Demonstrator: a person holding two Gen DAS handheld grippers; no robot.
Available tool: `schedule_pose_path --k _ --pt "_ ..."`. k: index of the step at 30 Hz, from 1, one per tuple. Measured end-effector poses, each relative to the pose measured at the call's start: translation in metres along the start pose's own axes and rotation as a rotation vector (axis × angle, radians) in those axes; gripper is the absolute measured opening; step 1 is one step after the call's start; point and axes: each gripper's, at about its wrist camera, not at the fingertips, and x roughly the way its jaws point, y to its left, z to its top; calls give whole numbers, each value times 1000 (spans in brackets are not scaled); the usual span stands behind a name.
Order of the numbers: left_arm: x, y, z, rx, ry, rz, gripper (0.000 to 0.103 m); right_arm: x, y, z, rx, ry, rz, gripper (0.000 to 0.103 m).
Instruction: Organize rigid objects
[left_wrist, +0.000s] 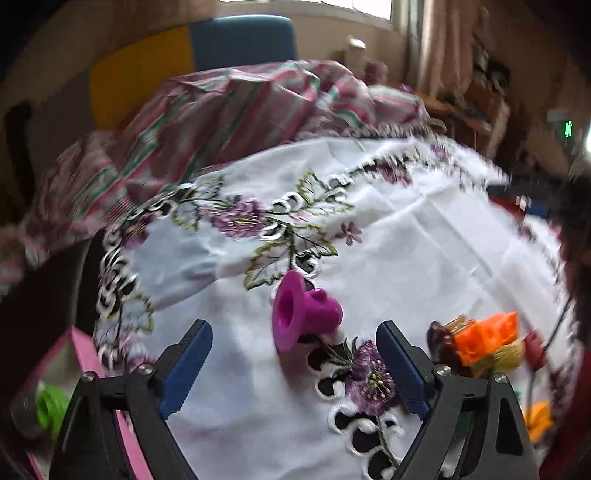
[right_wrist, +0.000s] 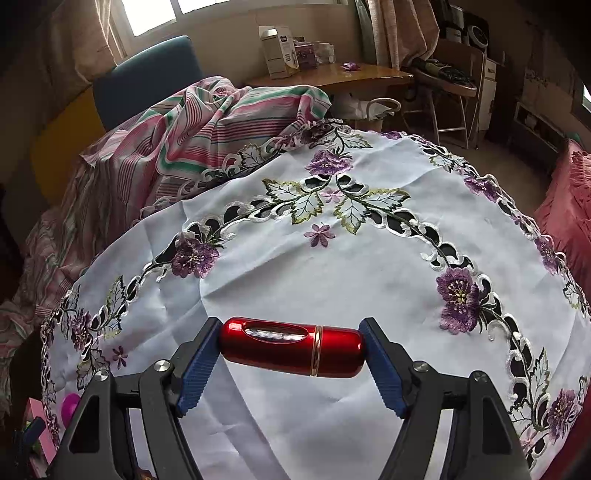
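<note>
- Surface: embroidered white tablecloth (right_wrist: 280, 266) over the table.
- Left gripper (left_wrist: 293, 365): jaws wide apart, nothing held — purple flanged piece (left_wrist: 301, 314) lies just ahead of the fingertips, between their lines, axis crosswise, flange toward the left finger.
- Right gripper (right_wrist: 290, 352): pads clamp the red capsule (right_wrist: 290, 349) end to end — long axis spans finger to finger.

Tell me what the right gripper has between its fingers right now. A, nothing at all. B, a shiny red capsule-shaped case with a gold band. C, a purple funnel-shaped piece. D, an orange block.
B: in the right wrist view the right gripper has its blue pads against both ends of the red capsule-shaped case, held crosswise above the embroidered tablecloth.
</note>
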Motion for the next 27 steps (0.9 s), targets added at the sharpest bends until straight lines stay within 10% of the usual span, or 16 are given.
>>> schedule_pose_path --k 4,7,27 --pt "28 -5 9 29 35 5 89 -2 4 1 -10 -7 12 77" --pt "50 2 9 -17 96 -51 52 -3 4 1 -14 -9 19 77" --pt "-95 33 -47 -233 -124 -137 42 0 3 -2 -46 -14 -13 76"
